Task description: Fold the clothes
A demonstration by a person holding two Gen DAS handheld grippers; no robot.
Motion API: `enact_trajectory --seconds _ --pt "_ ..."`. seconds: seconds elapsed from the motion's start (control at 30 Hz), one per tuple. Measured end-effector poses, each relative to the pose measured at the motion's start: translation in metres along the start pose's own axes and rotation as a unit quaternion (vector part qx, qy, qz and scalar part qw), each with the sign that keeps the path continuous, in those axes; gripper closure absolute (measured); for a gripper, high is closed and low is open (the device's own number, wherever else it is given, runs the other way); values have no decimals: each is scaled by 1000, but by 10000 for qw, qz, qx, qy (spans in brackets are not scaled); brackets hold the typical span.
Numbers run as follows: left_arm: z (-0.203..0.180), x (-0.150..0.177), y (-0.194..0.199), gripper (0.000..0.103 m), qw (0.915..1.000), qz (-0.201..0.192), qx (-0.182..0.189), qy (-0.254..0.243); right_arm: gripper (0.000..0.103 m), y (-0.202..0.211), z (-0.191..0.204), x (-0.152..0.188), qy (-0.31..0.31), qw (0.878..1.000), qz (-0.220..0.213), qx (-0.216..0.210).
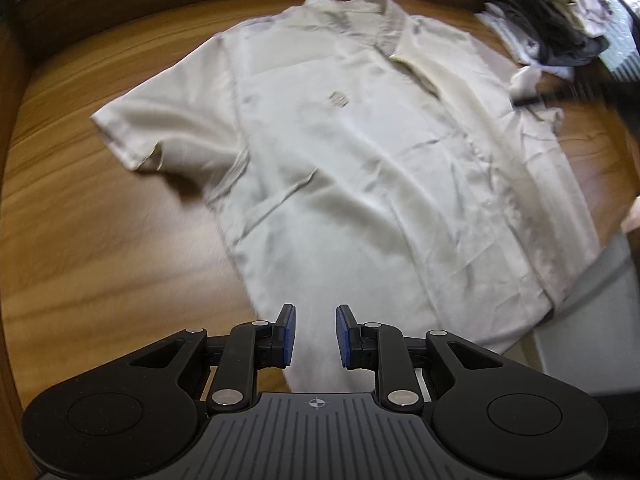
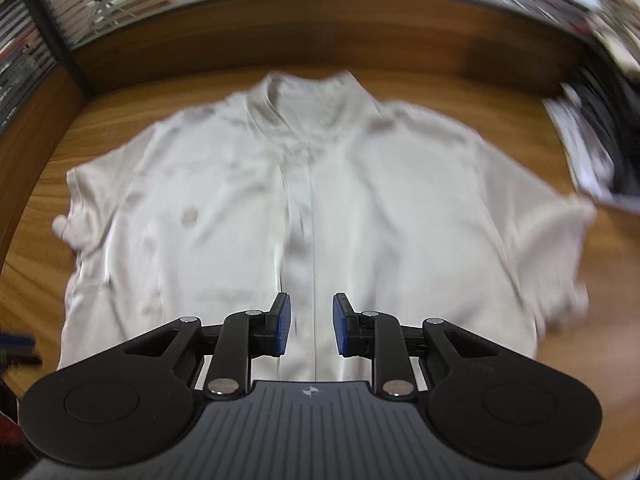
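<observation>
Blue-padded fingertips of the left gripper (image 1: pixel 315 336) are standing apart with nothing between them, hanging over the hem of the shirt (image 1: pixel 360 168) at six o'clock in the left wrist view. Right gripper (image 2: pixel 311 324) is showing the same: its pads are spread with a clear gap, pinching nothing, poised above the button placket near the hem at six o'clock in its own view.

Folding, by my reading, is not yet begun. The shirt is lying spread flat and face up on the wooden table (image 1: pixel 100 240), collar (image 2: pixel 308 92) pointing to twelve o'clock in the right wrist view, one short sleeve (image 2: pixel 72 216) reaching out to nine o'clock and the other sleeve (image 2: pixel 560 232) to three o'clock. Neither sleeve is turned in, and the body is not doubled over, so every fold is still waiting to be made.

Its cloth is looking thin, pale cream and slightly glossy, creasing in soft ripples across the front; a small faint emblem (image 1: pixel 338 99) is sitting on the chest. The collar is a low band, not a spread one. Warm, smooth wood grain is running beneath it. A heap of other clothes (image 1: pixel 560 20), dark and light mixed, is resting at two o'clock in the left wrist view, seemingly awaiting their turn.
</observation>
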State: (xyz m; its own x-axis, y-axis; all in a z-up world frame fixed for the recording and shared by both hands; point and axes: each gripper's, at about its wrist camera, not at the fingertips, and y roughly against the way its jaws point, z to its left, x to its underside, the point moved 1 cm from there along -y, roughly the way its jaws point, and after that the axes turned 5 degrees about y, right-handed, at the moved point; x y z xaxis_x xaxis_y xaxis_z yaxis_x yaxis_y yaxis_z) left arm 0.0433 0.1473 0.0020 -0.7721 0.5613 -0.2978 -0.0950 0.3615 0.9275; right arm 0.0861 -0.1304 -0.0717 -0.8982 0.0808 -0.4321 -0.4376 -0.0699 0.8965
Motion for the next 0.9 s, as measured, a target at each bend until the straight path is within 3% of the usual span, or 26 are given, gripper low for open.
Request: enact_trajectory --seconds 0.43,0.7,0.9 --pt "-26 -86 -10 75 9987 -141 479 -120 77 43 39 166 -819 9947 167 594" --pt "-59 -135 -30 72 9978 -101 655 -88 77 41 65 216 -762 9930 170 889" --pt "-81 -168 -60 72 9974 46 714 -85 77 30 65 237 -1181 9878 146 1000"
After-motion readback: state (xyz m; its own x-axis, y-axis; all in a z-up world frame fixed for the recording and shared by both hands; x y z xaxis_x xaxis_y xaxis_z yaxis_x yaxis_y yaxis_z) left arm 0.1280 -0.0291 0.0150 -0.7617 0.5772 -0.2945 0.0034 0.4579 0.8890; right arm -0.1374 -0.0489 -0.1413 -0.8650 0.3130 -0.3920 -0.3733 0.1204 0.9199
